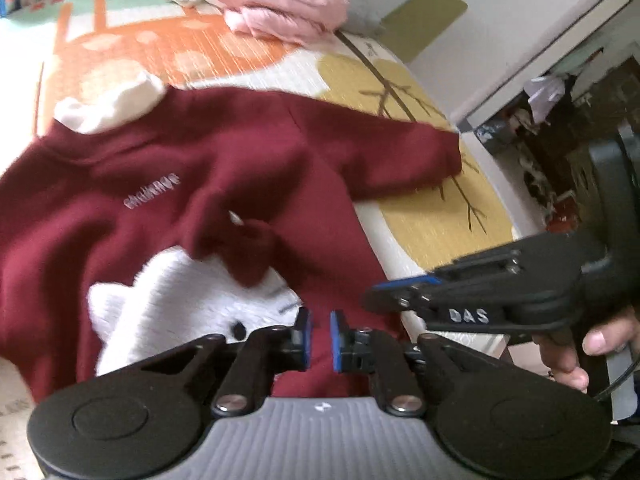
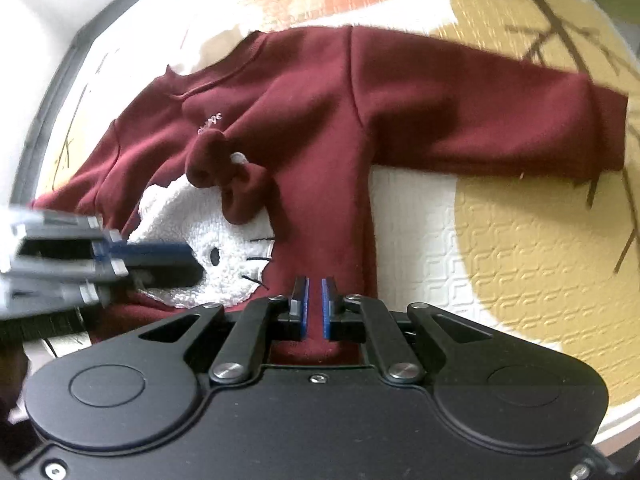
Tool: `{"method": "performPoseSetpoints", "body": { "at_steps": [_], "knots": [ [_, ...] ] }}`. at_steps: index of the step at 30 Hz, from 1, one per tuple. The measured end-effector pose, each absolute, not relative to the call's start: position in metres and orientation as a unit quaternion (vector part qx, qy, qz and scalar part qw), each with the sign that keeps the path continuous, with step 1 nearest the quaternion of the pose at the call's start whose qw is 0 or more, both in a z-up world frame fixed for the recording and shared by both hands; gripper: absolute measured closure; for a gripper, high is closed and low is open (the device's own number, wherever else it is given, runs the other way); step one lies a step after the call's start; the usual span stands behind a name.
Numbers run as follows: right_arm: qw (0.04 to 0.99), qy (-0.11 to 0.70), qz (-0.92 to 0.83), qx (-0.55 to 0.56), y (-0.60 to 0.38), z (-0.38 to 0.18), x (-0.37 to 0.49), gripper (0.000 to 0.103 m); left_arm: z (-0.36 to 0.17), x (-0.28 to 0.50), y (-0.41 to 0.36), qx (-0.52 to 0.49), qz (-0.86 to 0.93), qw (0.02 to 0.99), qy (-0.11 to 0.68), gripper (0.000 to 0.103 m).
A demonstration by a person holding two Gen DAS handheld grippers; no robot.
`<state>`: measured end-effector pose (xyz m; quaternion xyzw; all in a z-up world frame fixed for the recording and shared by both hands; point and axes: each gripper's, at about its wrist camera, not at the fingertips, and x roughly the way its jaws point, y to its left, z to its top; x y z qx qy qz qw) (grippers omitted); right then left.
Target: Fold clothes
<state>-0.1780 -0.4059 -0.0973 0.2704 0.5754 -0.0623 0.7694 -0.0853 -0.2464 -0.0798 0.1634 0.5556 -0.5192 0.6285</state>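
A maroon sweatshirt (image 1: 240,160) (image 2: 320,120) lies face up on the patterned mat, with a white fluffy cat patch (image 1: 180,300) (image 2: 224,248) and a maroon bow (image 2: 228,176) on its chest. One sleeve (image 2: 480,120) stretches out flat to the right. My left gripper (image 1: 320,316) (image 2: 188,258) hovers over the lower chest near the cat patch, its pads nearly together with nothing between them. Just above the hem, beside the sweatshirt's right edge, my right gripper (image 2: 315,284) (image 1: 370,298) is shut and holds nothing.
A pile of pink clothes (image 1: 280,0) lies at the far end of the mat (image 1: 420,200). A white fabric piece (image 1: 112,108) sits at the sweatshirt's collar. A hand (image 1: 580,352) holds the right gripper. Beyond the mat's right edge is clutter (image 1: 552,152).
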Motion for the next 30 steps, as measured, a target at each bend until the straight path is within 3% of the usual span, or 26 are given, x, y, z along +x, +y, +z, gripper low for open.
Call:
{"method": "performPoseSetpoints", "body": {
  "at_steps": [11, 14, 26, 30],
  "knots": [
    [0.741, 0.589, -0.074, 0.315, -0.405, -0.131, -0.183, 0.098, -0.124, -0.110, -0.259, 0.148, -0.508, 0.590, 0.609, 0.099],
    [0.741, 0.593, -0.078, 0.305, -0.404, -0.133, -0.182, 0.103, -0.135, -0.107, -0.257, 0.145, -0.491, 0.584, 0.630, 0.099],
    [0.743, 0.607, -0.072, 0.270, -0.404, -0.132, -0.180, 0.103, -0.143, -0.069, -0.196, 0.072, -0.418, 0.588, 0.689, 0.100],
    [0.743, 0.617, -0.070, 0.249, -0.398, -0.130, -0.176, 0.103, -0.127, -0.061, -0.181, 0.053, -0.427, 0.598, 0.676, 0.098]
  ]
}}
